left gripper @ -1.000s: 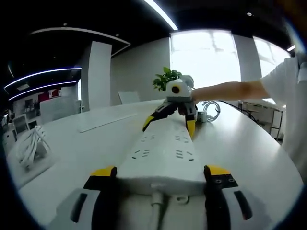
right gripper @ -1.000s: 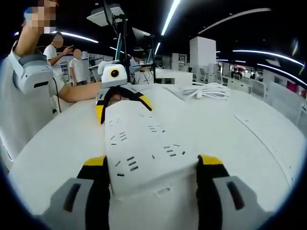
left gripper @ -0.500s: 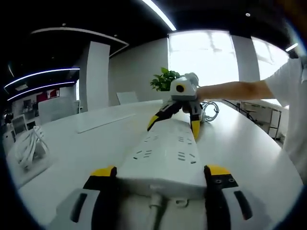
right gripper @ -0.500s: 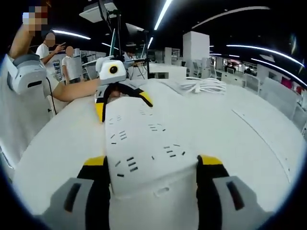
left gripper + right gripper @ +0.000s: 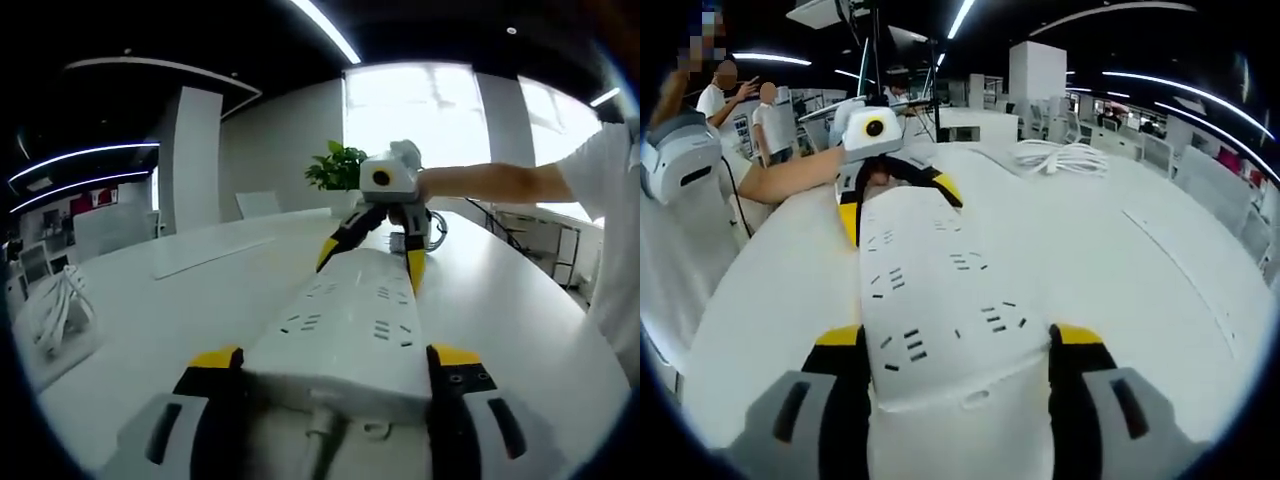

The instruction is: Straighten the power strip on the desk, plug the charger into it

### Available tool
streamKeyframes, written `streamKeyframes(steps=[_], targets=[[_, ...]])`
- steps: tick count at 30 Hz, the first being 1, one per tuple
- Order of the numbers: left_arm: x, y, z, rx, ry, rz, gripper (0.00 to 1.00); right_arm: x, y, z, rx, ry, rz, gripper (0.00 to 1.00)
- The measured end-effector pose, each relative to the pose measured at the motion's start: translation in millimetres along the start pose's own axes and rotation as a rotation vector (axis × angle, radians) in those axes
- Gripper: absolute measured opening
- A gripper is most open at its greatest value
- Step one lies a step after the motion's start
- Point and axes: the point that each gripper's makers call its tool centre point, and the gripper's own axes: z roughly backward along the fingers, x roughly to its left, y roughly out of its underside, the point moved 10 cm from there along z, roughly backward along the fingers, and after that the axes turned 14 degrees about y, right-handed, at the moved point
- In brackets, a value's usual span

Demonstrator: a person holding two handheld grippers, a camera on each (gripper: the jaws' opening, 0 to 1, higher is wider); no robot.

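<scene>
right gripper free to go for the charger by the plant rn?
Probably not: the right gripper is shut on the strip, so it must let go first. The desk toward the charger looks open.

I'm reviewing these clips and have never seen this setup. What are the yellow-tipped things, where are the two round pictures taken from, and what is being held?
There is no robot here. A person carries a hand-held gripper in each hand, and each has a fisheye camera looking forward along its own two yellow-tipped jaws.

In the left gripper view, the left hand-held gripper clamps the cord end of a white power strip. At the far end is the right hand-held gripper, held at the end of the person's arm.

The right gripper view looks the opposite way: the right hand-held gripper clamps its end of the strip, and the left one is at the far end.

The strip lies on a large white desk. A coiled white cable also lies there, and a potted plant stands behind.
</scene>
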Motion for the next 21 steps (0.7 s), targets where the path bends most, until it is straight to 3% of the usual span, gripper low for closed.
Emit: streamKeyframes(steps=[13,21], targets=[[-3.8,0.0,2,0.004,0.041,-0.010,0.76,34,3.7,12,0.038,0.052,-0.036,0.72],[-7.6,-0.2,2,0.005,0.064,-0.017,0.76,40,5.4,22,0.037,0.073,-0.053,0.71]])
